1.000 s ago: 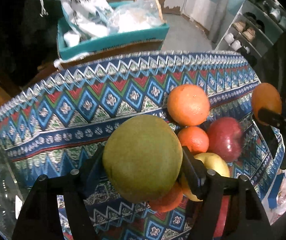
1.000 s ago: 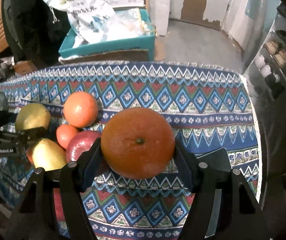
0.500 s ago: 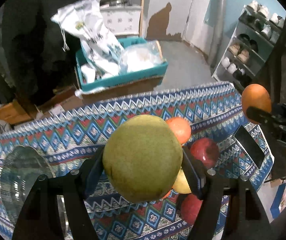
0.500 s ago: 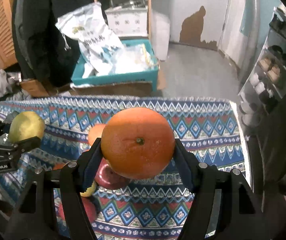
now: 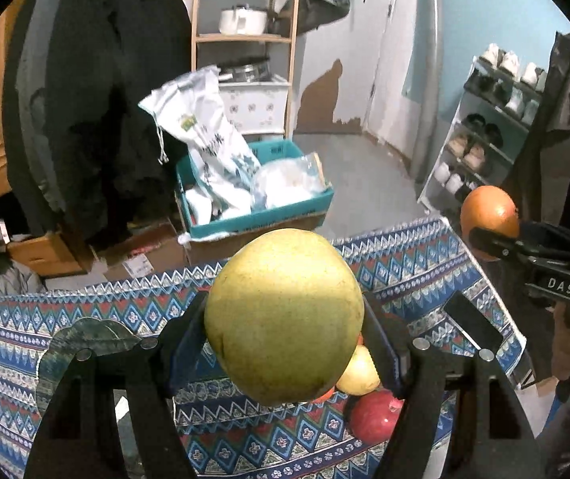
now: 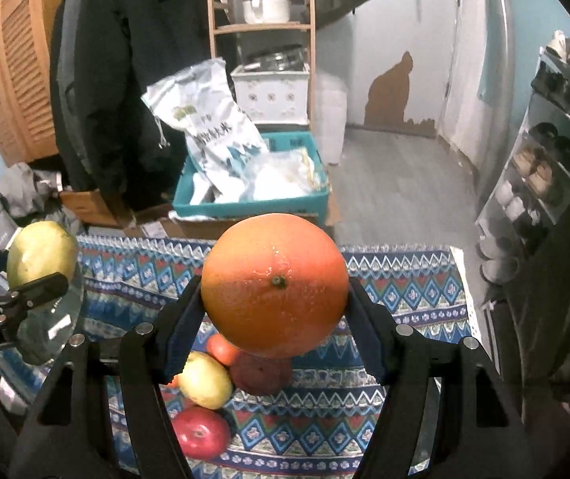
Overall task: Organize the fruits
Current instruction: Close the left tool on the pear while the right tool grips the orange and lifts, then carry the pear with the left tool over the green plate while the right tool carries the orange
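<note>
Both fruits higher now; remaining fruit pile [image 6: 221, 391] half hidden.

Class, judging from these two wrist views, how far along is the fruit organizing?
Nothing looks sorted yet. In hand: the left claw grips a green-yellow fruit, and the right claw grips an orange, both lifted above the patterned cloth. Left: a red apple, a yellow fruit and others clustered on the cloth.
</note>
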`<move>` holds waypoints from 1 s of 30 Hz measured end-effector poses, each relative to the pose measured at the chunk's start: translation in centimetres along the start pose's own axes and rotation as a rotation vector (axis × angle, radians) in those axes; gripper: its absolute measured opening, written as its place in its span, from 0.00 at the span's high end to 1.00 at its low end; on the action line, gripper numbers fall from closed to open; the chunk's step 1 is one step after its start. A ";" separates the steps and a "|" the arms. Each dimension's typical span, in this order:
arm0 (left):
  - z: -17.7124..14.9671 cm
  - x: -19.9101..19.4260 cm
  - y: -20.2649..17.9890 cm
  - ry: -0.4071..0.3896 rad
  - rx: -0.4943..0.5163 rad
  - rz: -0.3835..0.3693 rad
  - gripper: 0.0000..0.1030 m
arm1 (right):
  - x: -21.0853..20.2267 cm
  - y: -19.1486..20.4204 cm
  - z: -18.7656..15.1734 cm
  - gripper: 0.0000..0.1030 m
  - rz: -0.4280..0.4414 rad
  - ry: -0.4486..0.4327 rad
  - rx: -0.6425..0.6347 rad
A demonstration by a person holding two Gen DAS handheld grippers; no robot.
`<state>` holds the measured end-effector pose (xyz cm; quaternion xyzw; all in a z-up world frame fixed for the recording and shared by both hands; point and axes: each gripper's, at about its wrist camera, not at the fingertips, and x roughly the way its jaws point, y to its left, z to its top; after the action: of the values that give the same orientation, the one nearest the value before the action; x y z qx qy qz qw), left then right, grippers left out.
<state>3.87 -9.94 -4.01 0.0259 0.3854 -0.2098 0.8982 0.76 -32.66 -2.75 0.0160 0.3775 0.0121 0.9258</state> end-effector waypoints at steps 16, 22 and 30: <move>0.1 -4.1 2.8 -0.061 -0.052 0.006 0.27 | -3.1 3.8 2.3 0.33 0.057 -0.073 -0.037; -0.2 -4.9 4.1 -0.073 -0.067 0.026 0.27 | -3.0 5.8 2.9 0.33 0.087 -0.079 -0.058; -1.1 -5.8 6.6 -0.077 -0.110 0.056 0.27 | -2.3 9.0 3.8 0.33 0.135 -0.071 -0.085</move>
<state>2.20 -1.61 -1.45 -0.0209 0.3607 -0.1641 0.9179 1.69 -23.83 1.89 0.0024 0.3415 0.0900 0.9355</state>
